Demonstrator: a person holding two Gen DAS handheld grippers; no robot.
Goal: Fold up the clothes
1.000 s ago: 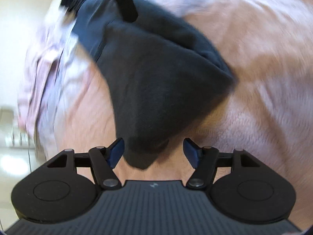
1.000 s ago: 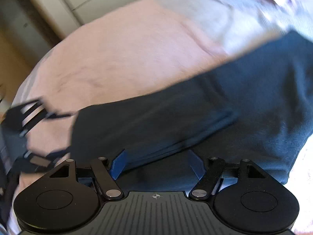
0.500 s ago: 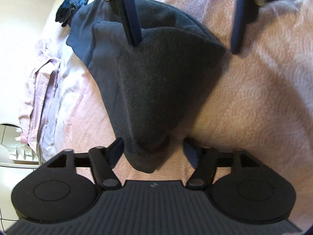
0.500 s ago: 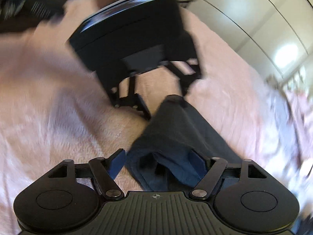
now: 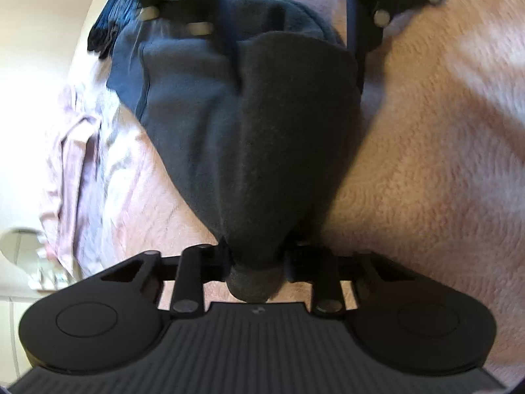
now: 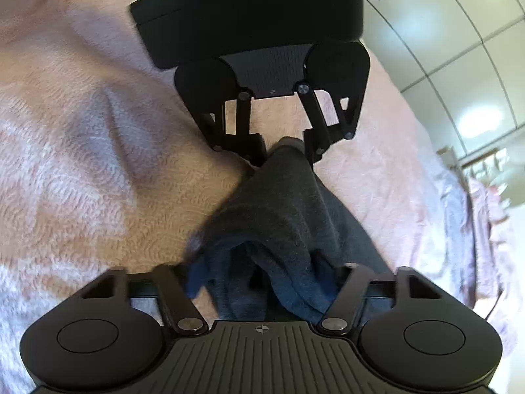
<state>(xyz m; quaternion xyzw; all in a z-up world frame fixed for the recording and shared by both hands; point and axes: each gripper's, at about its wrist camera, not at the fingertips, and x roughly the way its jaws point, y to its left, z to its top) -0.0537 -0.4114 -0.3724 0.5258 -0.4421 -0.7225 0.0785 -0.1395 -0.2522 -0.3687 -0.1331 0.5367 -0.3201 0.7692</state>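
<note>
The dark garment (image 5: pixel 262 124) lies lengthwise on the pink blanket (image 5: pixel 443 164) of the bed, stretching from the bottom centre of the left wrist view up to the top, with one hand-held gripper at each end. The left hand-held gripper (image 5: pixel 254 262), at the bottom centre of its own view, is closing narrow, and a bunched tip of the garment sits squeezed between its jaws. The right hand-held gripper (image 6: pixel 262 282) is closing too, with thick folds of the garment's other end between its jaws at the bottom of the right wrist view; whether its pads already press firmly I cannot tell. Both grips look risky. The left one appears to have only a small rolled tip, so a pull could let the cloth slide out and drop that end. The right one seems to gather several loose layers at once, and if it catches just the top layer the rest would sag and the fold would come out crooked. Either hand-held gripper could also pinch the fluffy blanket along with the garment and drag it. A pale pink shirt (image 5: pixel 75 164) lies crumpled at the left edge of the left wrist view, and a wide sweep could snag it.
</note>
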